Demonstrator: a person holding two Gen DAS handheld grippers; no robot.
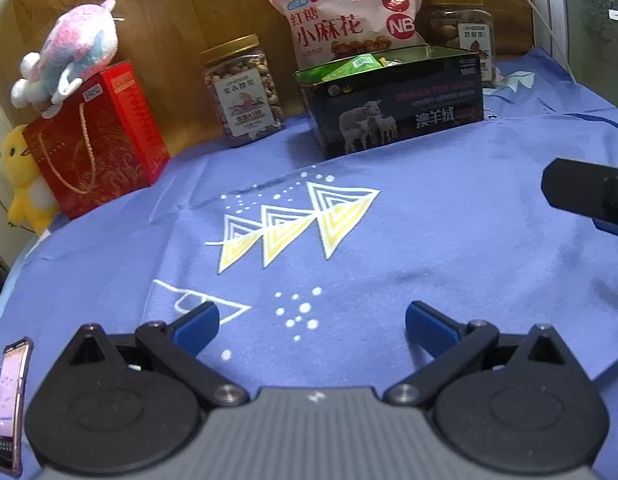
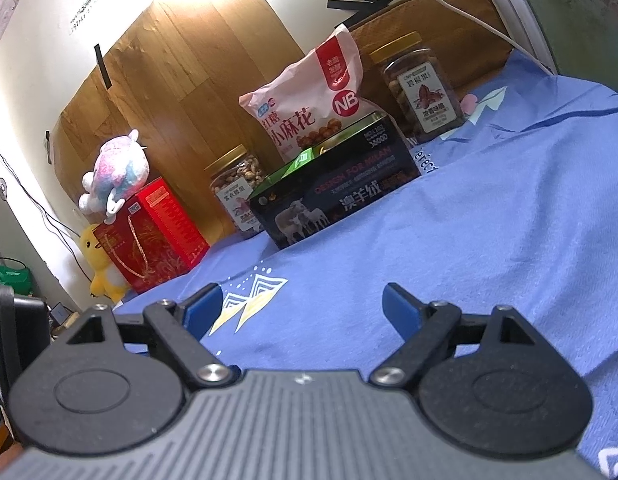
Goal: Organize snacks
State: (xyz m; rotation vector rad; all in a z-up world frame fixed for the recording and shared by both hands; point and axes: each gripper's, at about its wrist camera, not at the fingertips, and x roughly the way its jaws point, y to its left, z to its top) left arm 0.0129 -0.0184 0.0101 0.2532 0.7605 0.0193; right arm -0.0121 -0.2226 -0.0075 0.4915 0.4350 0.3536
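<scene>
A black box with sheep printed on it (image 1: 397,100) stands open at the back of the blue cloth and holds green snack packets (image 1: 355,65); it also shows in the right wrist view (image 2: 341,196). A pink snack bag (image 1: 349,12) leans behind it. A nut jar (image 1: 243,90) stands to its left and another jar (image 1: 467,28) to its right. My left gripper (image 1: 312,326) is open and empty over the cloth, well short of the box. My right gripper (image 2: 302,308) is open and empty too; part of it shows at the right edge of the left wrist view (image 1: 589,200).
A red gift box (image 1: 97,140) with a pink plush toy (image 1: 73,52) on top stands at the back left, beside a yellow plush duck (image 1: 23,176). A phone (image 1: 9,404) lies at the cloth's left edge. A wooden board (image 2: 181,80) backs the table.
</scene>
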